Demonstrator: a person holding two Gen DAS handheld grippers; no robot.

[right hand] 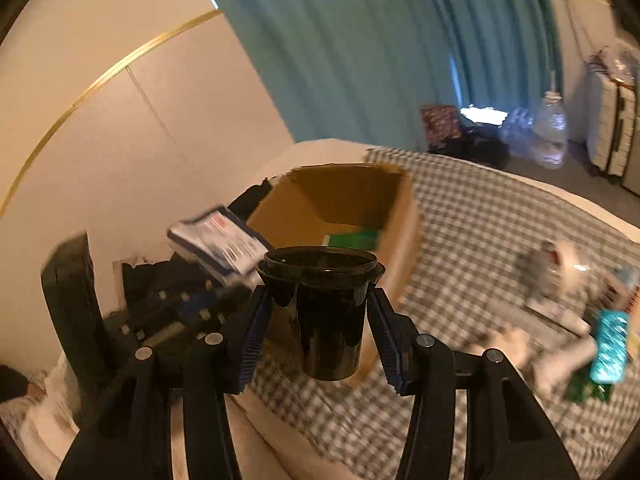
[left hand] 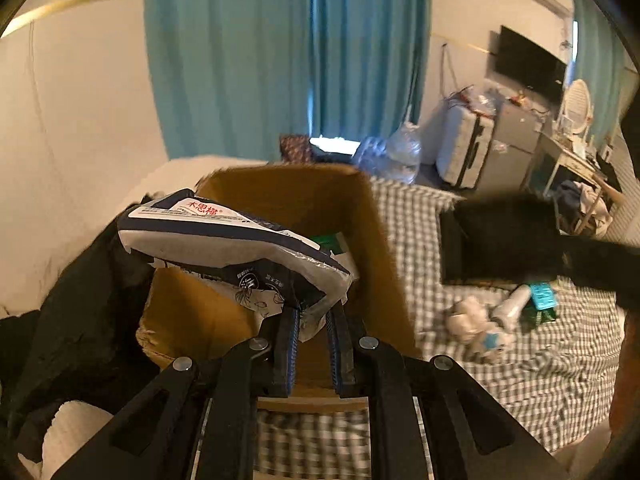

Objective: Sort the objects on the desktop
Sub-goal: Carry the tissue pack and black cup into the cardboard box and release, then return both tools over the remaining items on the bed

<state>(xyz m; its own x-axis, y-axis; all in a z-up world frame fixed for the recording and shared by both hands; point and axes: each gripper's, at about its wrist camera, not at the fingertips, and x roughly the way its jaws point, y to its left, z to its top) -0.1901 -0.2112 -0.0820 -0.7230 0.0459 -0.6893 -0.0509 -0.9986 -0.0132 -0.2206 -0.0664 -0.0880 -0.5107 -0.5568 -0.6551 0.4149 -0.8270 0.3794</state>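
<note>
Here, listed left to right: the left gripper (left hand: 314, 312) is clamped on a crumpled white-and-navy packet (left hand: 224, 240), held over the open cardboard box (left hand: 372, 216) on the checked bedcover (left hand: 500, 380). The right gripper (right hand: 320, 316) is clamped on a black cup (right hand: 326, 312), held upright before the same box.
</note>
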